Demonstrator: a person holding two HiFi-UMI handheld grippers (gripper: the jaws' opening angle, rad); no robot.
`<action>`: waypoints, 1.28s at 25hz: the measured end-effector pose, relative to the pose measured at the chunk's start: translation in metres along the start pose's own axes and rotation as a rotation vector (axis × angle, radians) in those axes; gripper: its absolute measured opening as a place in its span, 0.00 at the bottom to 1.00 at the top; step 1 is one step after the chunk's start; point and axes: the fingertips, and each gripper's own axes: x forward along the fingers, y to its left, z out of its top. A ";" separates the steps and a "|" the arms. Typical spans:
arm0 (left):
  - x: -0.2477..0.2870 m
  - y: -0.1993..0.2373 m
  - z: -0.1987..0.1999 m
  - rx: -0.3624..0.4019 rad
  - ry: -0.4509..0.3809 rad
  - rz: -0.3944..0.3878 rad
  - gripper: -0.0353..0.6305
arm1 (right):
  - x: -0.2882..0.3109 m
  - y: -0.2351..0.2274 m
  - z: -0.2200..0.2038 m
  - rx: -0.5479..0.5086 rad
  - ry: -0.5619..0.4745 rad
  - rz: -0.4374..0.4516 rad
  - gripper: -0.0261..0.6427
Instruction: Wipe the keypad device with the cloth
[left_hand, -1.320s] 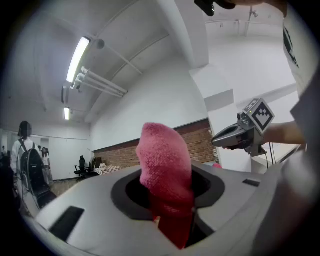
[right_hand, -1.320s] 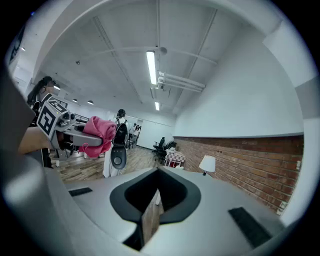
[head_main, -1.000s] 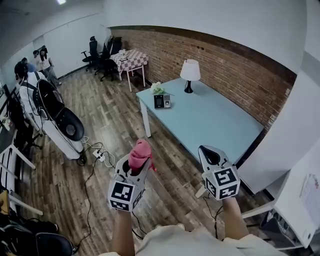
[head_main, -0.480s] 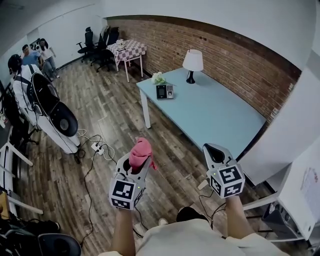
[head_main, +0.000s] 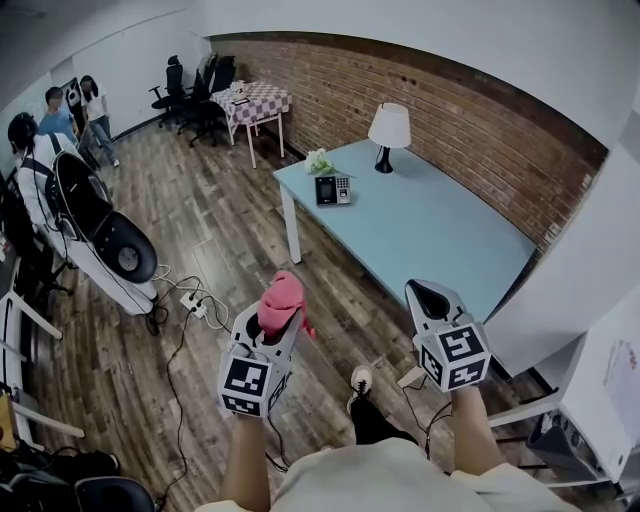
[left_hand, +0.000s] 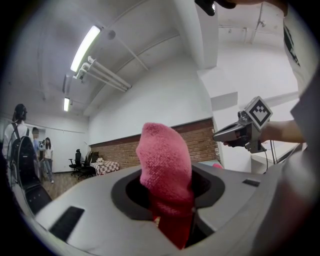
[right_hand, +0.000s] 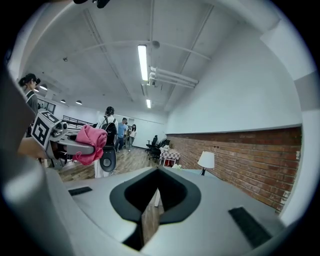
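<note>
Head view: only here the keypad device (head_main: 330, 190) shows, small and dark, at twelve o'clock on the pale blue tabletop (head_main: 440, 245), well apart from both tools.

Left gripper view: the left tool (left_hand: 167, 200) is clamped on a nubby pink cloth (left_hand: 165, 160).

Right gripper view: the right tool (right_hand: 150, 215) is closed and empty, with a lamp (right_hand: 205, 160) at two o'clock.

Two grippers (head_main: 272, 322) (head_main: 430, 296), two tables (head_main: 430, 235) (head_main: 262, 103), one cloth (head_main: 282, 297), one keypad device (head_main: 330, 190), one lamp (head_main: 388, 128).

A shoe (head_main: 361, 379) comes into view on the floor (head_main: 230, 220) mid-stride toward the worktop (head_main: 430, 235), while the backpacked bystander (head_main: 35, 170) slides toward the frame's left edge.
</note>
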 end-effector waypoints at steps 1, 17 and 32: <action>0.006 0.004 -0.001 0.000 0.002 0.002 0.33 | 0.006 -0.003 0.001 -0.001 -0.003 0.000 0.07; 0.159 0.076 -0.027 -0.014 0.037 -0.001 0.33 | 0.165 -0.074 -0.018 -0.015 0.037 0.071 0.07; 0.338 0.138 -0.026 -0.029 0.067 0.040 0.33 | 0.320 -0.187 -0.011 -0.025 0.054 0.131 0.07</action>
